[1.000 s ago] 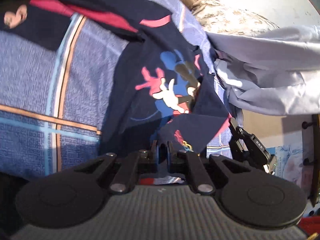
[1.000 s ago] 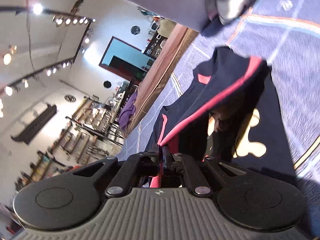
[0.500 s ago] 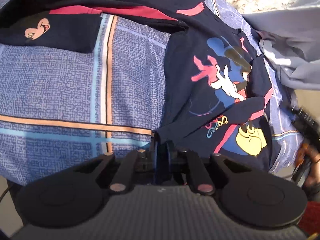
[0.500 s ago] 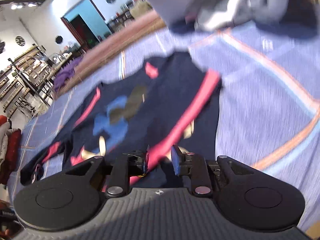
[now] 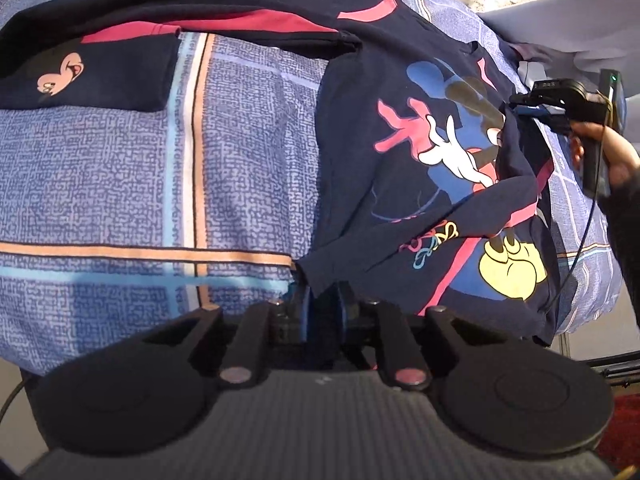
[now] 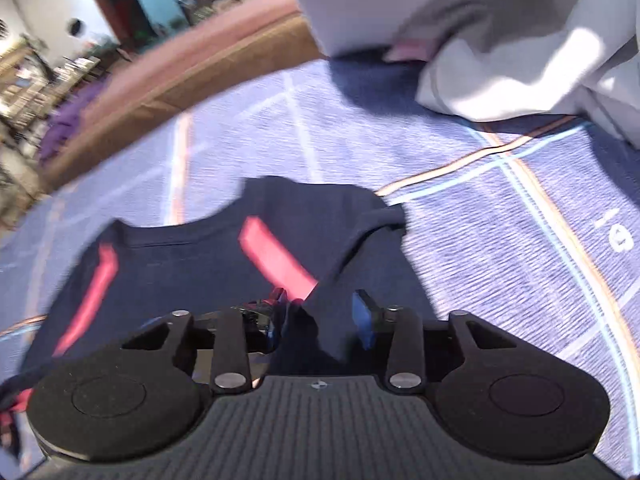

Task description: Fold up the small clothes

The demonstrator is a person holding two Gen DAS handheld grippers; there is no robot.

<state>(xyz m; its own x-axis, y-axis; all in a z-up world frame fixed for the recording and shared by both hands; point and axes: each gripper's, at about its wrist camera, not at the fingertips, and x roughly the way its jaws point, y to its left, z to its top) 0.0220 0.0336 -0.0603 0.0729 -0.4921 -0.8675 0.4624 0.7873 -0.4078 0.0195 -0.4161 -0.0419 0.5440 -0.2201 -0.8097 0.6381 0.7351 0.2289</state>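
Blue patterned bedspread (image 5: 120, 168) carries one navy cartoon shirt (image 5: 420, 152); left gripper (image 5: 322, 300), jaws opening, pinches its hem, lowered since earlier. Right view: right gripper (image 6: 324, 316), previously clamped, closing around loose shirt fold.

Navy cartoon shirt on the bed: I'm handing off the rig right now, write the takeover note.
Left gripper: jaws easing open, shirt hem between them.
Right gripper: jaws closing, a fold of cloth between them, not clamped yet.
Navy shirt: on the blue patterned bedcover, print up, one long sleeve stretched out to the side, the other side folded in over the print.
Grey bedding bunched beyond the collar.
Left to do: fold in the stretched sleeve, then fold the body.
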